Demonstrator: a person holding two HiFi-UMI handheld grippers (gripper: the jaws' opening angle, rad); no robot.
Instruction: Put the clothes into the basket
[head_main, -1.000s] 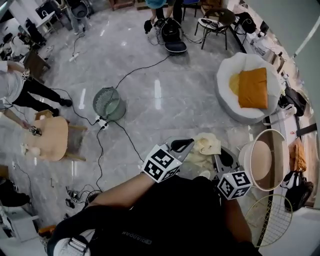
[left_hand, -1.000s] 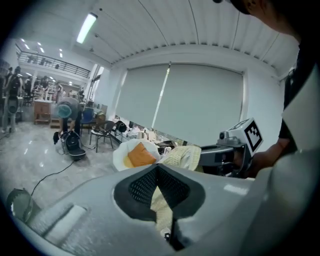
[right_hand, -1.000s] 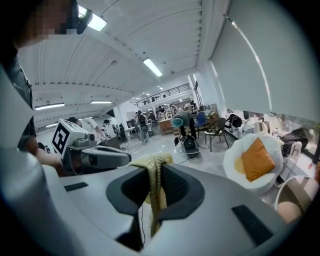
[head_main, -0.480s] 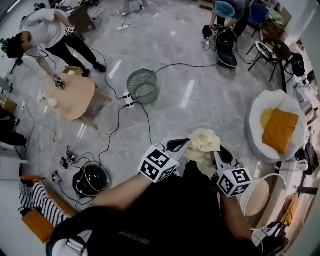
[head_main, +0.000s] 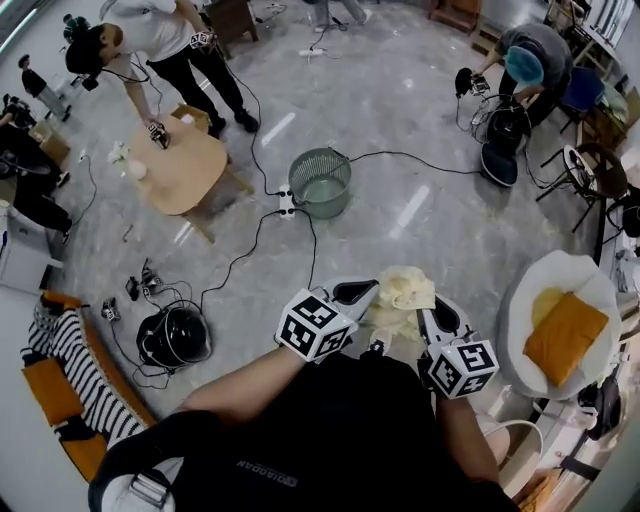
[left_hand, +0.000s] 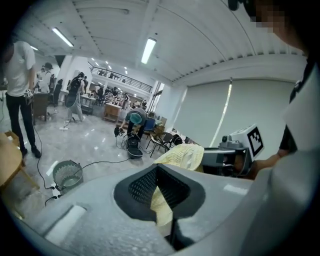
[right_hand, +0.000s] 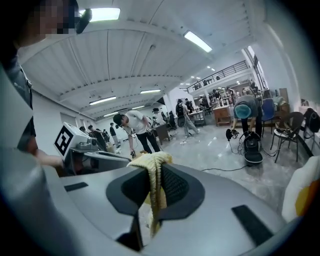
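Hanging in front of the person's chest, the pale yellow, finely knitted soft garment (head_main: 405, 290) is bunched between the two claws, clear of the floor. The left claw (left_hand: 161, 192) is closed on a fold of it. The fabric is pinched between the dark ribbed pads, and the rest rises in a rounded hump toward the other hand. The right claw (right_hand: 150, 195) is likewise clamped on a narrow rope of the same cloth, which drapes over the top of its jaws and trails down between them.

By its look the garment is light, limp and not fragile. It will probably sag and swing rather than hold a shape, so a loose end may catch on a rim. It seems unlikely to slip, since the knit gives the pads purchase. Pinches on gathered folds at two separate spots, as now, appear sound places to hold it. Its surface shows a fine waffle-like texture in creamy yellow, with no print visible.

Farther off, on the grey polished floor (head_main: 400, 200), a round green-grey wire mesh basket (head_main: 320, 182) stands just beside a white power strip (head_main: 287, 205), well apart from the garment. Beyond that is a round wooden surface (head_main: 180, 165).
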